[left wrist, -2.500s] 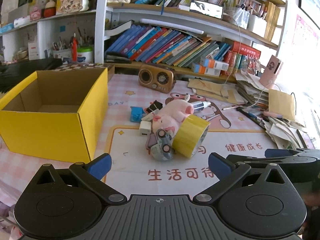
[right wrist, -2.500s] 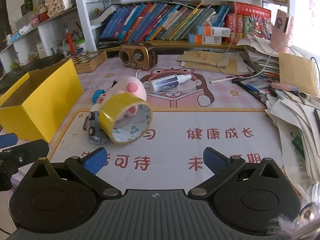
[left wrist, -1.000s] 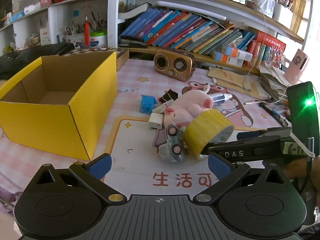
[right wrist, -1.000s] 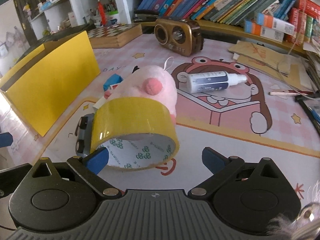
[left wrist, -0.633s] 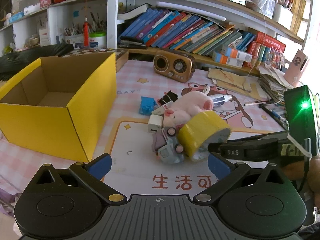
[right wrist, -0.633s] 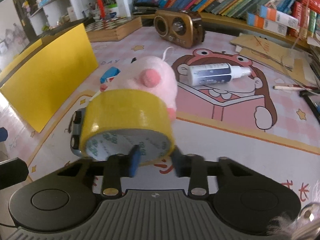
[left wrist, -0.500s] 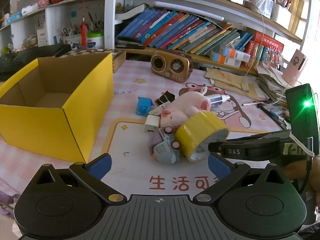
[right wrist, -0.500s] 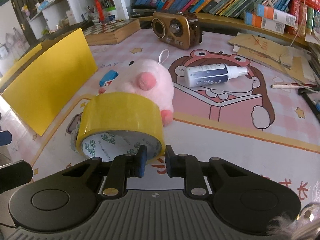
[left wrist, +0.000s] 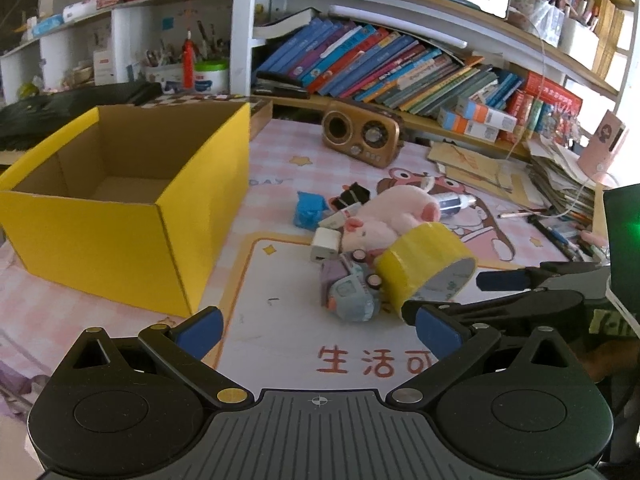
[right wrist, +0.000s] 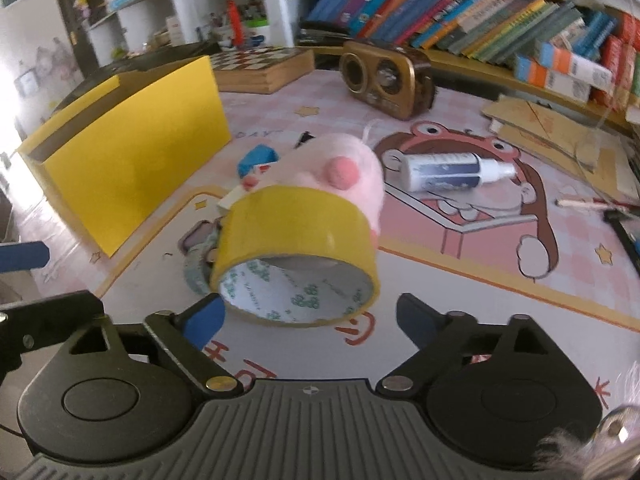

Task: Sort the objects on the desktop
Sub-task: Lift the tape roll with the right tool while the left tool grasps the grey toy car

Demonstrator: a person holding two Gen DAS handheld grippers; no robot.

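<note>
The right gripper [right wrist: 310, 320] stands wide, its jaws having just been opening, and the yellow tape roll [right wrist: 298, 256] sits in front of the gap between its blue fingertips [right wrist: 204, 322]. The left-hand pad is close against the roll's lower rim (whether it actually touches is hard to tell), while the other pad is clearly apart from it, so nothing is clamped. In the left wrist view the same gripper [left wrist: 452, 300] reaches in from the right edge, its two fingers on either side of the roll's open end.

The tape roll [left wrist: 424, 264] lies tilted on the table [left wrist: 280, 332], leaning against a pink plush pig [left wrist: 388, 216] behind it and a small toy car [left wrist: 350, 290] at its side. A white charger block [left wrist: 326, 244], a blue item [left wrist: 308, 208] and a spray bottle [right wrist: 452, 170] lie near this cluster.

The left gripper [left wrist: 316, 330] is also spread wide, holding nothing, hovering over the printed mat with its pads clear of every object. The open yellow box [left wrist: 120, 232] stands to the left of the cluster, well apart from the tape.
</note>
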